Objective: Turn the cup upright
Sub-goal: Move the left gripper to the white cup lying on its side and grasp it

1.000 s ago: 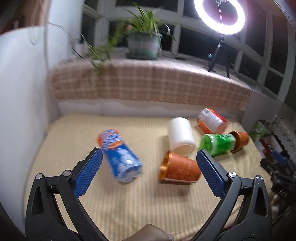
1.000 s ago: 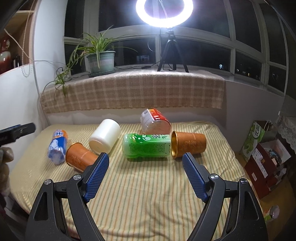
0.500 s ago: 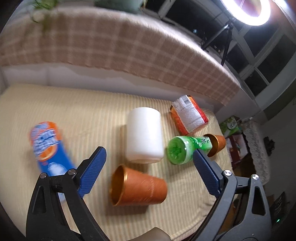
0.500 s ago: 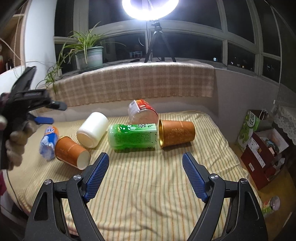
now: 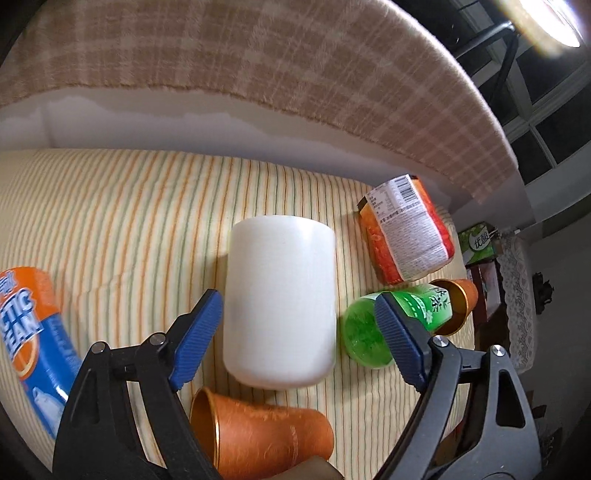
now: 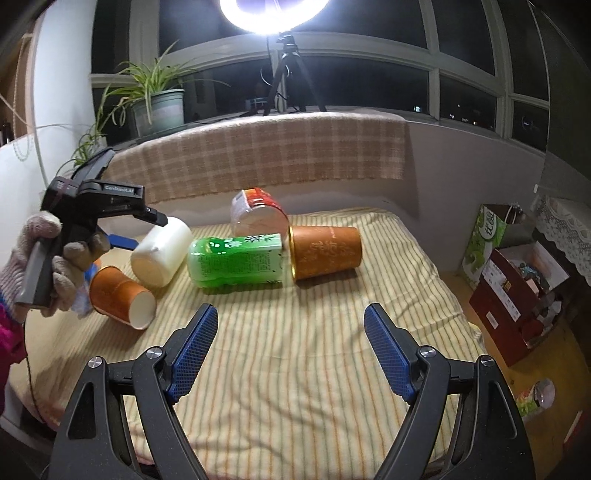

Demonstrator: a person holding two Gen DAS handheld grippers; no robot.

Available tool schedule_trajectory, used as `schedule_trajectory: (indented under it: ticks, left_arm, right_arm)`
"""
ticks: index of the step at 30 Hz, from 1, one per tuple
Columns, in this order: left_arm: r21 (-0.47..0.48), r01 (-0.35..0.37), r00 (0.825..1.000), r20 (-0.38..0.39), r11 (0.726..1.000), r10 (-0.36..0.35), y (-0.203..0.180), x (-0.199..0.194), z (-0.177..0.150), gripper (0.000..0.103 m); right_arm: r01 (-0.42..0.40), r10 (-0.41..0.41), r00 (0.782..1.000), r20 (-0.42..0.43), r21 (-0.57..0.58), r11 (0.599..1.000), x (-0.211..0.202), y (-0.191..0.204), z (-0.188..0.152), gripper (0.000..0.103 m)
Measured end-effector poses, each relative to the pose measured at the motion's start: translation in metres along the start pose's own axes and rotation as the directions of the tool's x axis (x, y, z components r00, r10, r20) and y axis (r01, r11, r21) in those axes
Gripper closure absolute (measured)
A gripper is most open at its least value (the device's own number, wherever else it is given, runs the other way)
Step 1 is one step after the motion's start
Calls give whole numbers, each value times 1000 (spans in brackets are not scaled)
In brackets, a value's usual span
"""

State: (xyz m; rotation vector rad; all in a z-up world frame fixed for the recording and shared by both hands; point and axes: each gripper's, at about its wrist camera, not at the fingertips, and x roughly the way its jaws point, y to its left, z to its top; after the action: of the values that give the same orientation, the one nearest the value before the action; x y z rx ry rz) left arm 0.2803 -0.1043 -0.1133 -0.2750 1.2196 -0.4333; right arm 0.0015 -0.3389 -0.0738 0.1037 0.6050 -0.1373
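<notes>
Looks like someone's home at night, a sunroom or bay-window nook: striped mattress (image 6: pixel 295 350) below a sill draped in a plaid blanket (image 6: pixel 266 155), spider plant (image 6: pixel 155 99) and ring light (image 6: pixel 273 14) up on that sill.

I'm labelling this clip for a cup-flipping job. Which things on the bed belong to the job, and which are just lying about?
Belong to the job:
white cup, on its side between the open left tool fingers
near orange cup, on its side
far orange cup, on its side

Lying about:
green bottle
red-labelled container
blue-and-orange bottle
potted plant
</notes>
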Motion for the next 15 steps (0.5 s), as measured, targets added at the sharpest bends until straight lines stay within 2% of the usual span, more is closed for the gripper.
schedule_trajectory:
  ticks: [4, 7, 15]
  left_arm:
    - [11, -20, 1000, -24, 1000, 20, 2, 7, 1, 20]
    - [9, -27, 999, -37, 1000, 28, 2, 14, 4, 30]
    - [22, -26, 999, -23, 999, 27, -2, 17, 4, 31]
  right_arm:
    - [5, -5, 1000, 0, 11, 1000, 3, -5, 1, 22]
    - [5, -5, 1000, -3, 20, 1000, 5, -8, 1, 22]
    - [9, -9, 1000, -6, 27, 1000, 8, -10, 1, 22]
